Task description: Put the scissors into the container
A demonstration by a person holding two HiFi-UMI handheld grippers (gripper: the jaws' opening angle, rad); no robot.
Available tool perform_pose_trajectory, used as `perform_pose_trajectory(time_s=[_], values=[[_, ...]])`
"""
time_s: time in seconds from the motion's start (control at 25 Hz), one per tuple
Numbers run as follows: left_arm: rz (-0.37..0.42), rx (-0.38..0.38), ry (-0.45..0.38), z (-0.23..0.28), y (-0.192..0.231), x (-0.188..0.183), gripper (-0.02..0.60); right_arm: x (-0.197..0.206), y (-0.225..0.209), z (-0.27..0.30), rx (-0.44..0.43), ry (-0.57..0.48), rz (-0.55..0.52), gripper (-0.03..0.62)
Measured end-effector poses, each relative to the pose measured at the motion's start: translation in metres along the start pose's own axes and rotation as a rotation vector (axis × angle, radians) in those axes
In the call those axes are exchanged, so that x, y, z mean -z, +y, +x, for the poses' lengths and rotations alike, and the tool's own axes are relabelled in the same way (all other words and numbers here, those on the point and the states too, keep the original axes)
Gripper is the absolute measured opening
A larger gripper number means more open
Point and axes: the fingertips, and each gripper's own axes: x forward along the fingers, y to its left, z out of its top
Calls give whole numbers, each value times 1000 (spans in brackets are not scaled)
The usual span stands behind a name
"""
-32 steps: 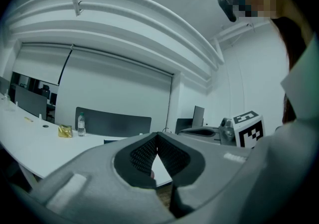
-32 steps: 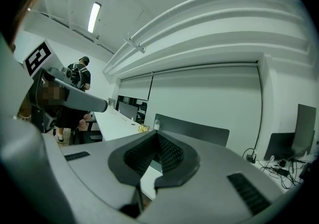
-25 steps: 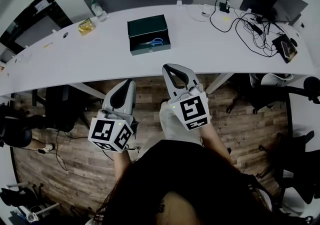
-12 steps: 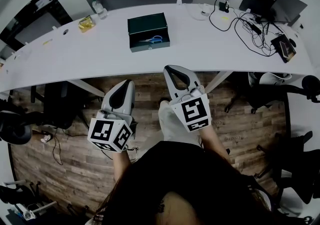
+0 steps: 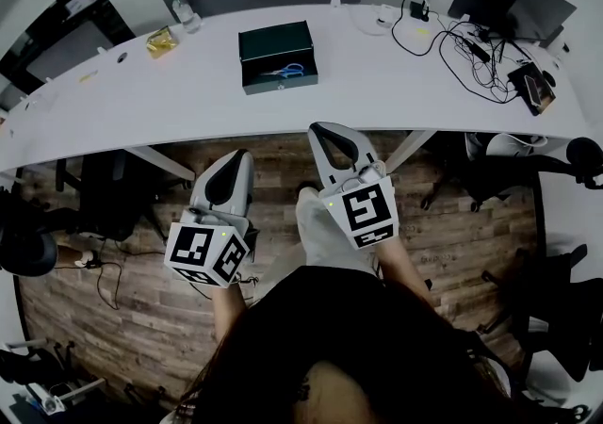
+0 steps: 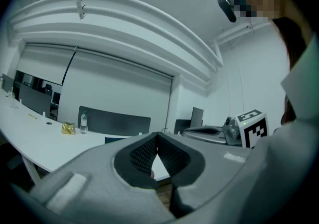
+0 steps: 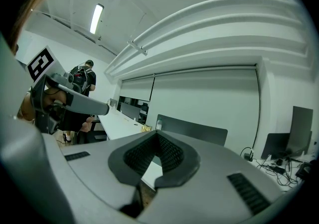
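A dark green open container (image 5: 277, 43) stands on the long white table (image 5: 141, 106), near its middle. The blue-handled scissors (image 5: 286, 72) lie inside it. Both grippers hang over the wooden floor on the near side of the table, well short of the container. My left gripper (image 5: 232, 161) is shut with nothing between its pads (image 6: 145, 152). The right gripper (image 5: 331, 131) is likewise shut and empty, and its pads (image 7: 168, 151) meet at the tip. The marker cube of the right gripper (image 6: 250, 126) shows in the left gripper view.
A tangle of cables (image 5: 466, 47), a power strip and dark monitors (image 5: 513, 6) fill the table's right end. A bottle (image 5: 181, 15) and a yellow packet (image 5: 161, 41) sit at the back left. Office chairs (image 5: 509, 163) stand under the right side. A person with a backpack (image 7: 82, 76) stands far off.
The table and container have slid slightly up in the head view, as if the view drew back a little. Both grippers stay shut and in nearly the same place.
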Motion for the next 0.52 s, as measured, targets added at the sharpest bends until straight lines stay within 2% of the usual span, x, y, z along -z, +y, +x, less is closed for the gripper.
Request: perform_pose_trajectory(time_s=[0.52], values=[[-10,6,-4,-3,-3,0,11,-3,1,-3,-1,-1,-4,8]])
